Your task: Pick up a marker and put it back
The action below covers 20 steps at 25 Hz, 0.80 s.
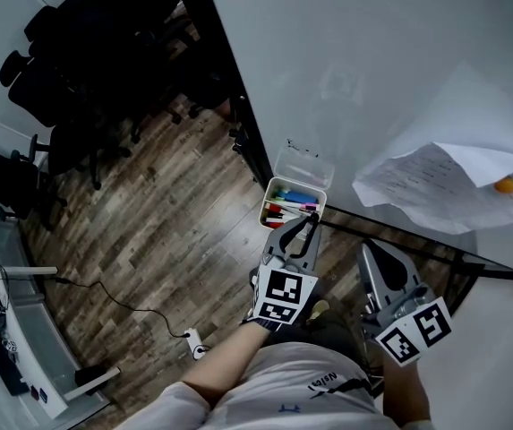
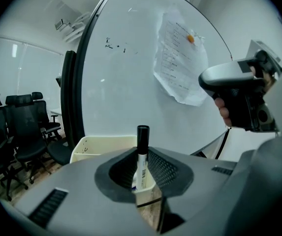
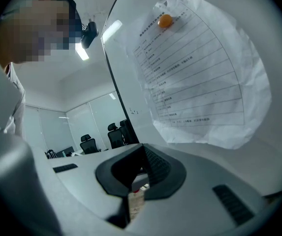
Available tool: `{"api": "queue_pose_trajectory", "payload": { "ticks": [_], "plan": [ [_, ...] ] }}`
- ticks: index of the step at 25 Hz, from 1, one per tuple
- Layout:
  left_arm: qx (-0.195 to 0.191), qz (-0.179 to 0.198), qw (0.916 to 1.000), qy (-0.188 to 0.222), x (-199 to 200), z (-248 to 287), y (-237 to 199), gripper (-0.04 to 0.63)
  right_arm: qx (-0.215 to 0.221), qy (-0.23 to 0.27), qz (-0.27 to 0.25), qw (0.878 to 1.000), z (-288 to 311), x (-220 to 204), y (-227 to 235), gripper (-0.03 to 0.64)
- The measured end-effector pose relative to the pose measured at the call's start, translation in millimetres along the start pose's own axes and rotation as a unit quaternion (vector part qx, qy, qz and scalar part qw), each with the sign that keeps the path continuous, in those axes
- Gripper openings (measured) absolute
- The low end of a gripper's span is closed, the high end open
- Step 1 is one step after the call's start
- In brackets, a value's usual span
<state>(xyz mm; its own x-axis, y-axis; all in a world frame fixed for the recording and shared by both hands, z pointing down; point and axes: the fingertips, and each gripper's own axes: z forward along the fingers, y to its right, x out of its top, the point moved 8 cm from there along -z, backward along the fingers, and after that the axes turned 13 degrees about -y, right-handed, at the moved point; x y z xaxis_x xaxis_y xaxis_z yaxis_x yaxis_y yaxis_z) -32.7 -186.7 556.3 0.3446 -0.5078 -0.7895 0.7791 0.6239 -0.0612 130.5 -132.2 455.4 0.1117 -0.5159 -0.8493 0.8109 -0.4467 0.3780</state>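
Standing on wood-plank floor point(image 1: 166, 240) beside a whiteboard point(image 1: 372, 70), with dark office chairs point(image 1: 68, 52) grouped far beyond the left gripper point(image 1: 305, 226). Pointing slightly downward, the left gripper clamping one black-capped marker point(image 2: 142, 151) upright between its pads, just above the cream tray point(image 2: 99, 142) directly ahead. Hovering beside it on its right, the right gripper point(image 1: 372, 249) aiming at the board, jaw tips meeting on nothing. Showing two grippers, one gripped marker, one tray holding several coloured markers, one paper sheet point(image 1: 444, 182) beyond the right gripper, one orange magnet point(image 1: 505, 184) pinning it.
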Motion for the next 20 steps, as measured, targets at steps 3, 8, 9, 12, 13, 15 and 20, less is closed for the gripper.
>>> {"api": "queue_pose_trajectory", "payload": {
  "ticks": [3, 8, 9, 12, 13, 15, 20],
  "plan": [
    [0.004, 0.001, 1.0, 0.006, 6, -10, 0, 0.074, 0.003, -0.001, 0.001, 1.0, -5, 2, -1, 0.012],
    [0.009, -0.001, 0.9997, 0.022, 19, -32, 4, 0.074, 0.013, -0.003, -0.003, 1.0, -9, 8, -5, 0.012],
    [0.009, -0.001, 0.9996, 0.026, 23, -38, 5, 0.074, 0.016, -0.003, -0.004, 1.0, -9, 10, -6, 0.012],
    [0.01, -0.006, 0.9991, 0.04, 34, -56, 9, 0.074, 0.024, -0.003, -0.012, 1.0, -14, 16, -14, 0.012],
    [0.01, -0.008, 0.9989, 0.045, 37, -62, 11, 0.074, 0.026, -0.003, -0.015, 1.0, -15, 18, -16, 0.012],
    [0.008, -0.012, 0.9983, 0.057, 44, -74, 14, 0.074, 0.03, -0.003, -0.02, 0.999, -19, 21, -20, 0.012],
    [0.001, -0.021, 0.9963, 0.083, 53, -96, 26, 0.074, 0.041, -0.003, -0.035, 0.999, -23, 21, -24, 0.012]
  ]
}}
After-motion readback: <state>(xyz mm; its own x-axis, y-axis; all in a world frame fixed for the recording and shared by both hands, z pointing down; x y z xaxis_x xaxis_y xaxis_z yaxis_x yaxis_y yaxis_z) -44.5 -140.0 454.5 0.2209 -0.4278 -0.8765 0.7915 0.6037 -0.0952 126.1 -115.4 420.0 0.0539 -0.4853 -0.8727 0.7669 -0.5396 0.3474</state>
